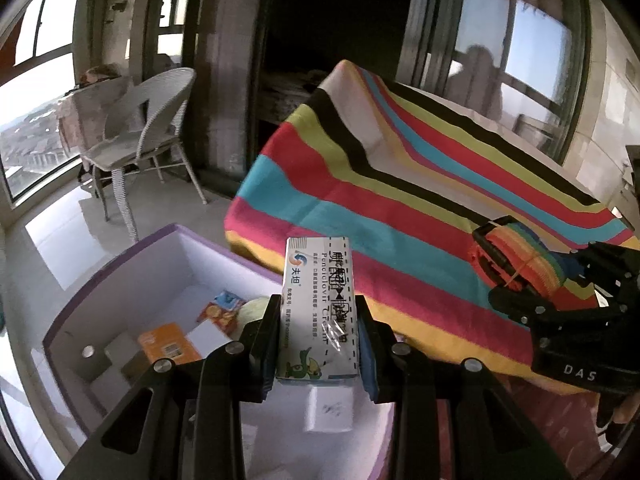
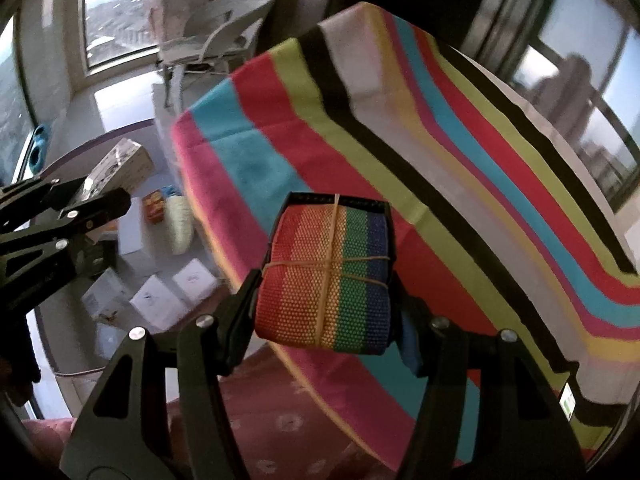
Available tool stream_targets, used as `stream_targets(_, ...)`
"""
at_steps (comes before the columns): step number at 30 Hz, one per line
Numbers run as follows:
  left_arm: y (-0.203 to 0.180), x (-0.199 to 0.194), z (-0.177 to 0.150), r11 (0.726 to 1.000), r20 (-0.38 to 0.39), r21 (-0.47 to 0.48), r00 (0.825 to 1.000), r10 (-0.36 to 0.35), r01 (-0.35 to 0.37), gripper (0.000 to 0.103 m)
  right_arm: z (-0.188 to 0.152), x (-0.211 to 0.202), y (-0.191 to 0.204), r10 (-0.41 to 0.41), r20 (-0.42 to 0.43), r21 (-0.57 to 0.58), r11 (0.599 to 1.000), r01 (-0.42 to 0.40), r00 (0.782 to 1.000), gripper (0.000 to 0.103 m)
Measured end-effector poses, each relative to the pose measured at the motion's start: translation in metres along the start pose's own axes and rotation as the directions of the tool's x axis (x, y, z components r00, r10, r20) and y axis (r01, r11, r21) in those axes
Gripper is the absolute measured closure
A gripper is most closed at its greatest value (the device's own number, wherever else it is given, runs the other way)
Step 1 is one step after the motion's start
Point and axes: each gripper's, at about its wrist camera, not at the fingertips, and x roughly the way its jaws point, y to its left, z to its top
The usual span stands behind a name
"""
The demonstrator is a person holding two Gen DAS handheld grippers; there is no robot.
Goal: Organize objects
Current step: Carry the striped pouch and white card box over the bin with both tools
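Observation:
My left gripper [image 1: 318,320] is shut on a white medicine carton [image 1: 318,304] printed with "Penciclovir Cream". It holds the carton above the near edge of a purple-rimmed white box [image 1: 120,256]. My right gripper [image 2: 326,280] is shut on a rolled rainbow webbing strap [image 2: 324,276] bound with rubber bands, held above the striped cloth. The right gripper and strap show at the right of the left wrist view [image 1: 516,264]. The left gripper and its carton show at the left of the right wrist view [image 2: 92,196].
The box holds an orange packet [image 1: 168,344], snack packets [image 1: 220,310], a pale round item [image 1: 252,308] and small white cartons [image 2: 156,300]. A table under a striped cloth [image 1: 400,184] stands right of the box. A white wicker chair [image 1: 148,128] stands by the windows.

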Motion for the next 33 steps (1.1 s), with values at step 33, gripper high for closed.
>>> stream_targets(33,0.097,-0.039,-0.022,0.979,0.018,-0.124,0.986,0.167,-0.164,0.068,0.042,-0.001,0.133,0.241,0.001,-0.239,0.943,-0.234,0.971,0.040)
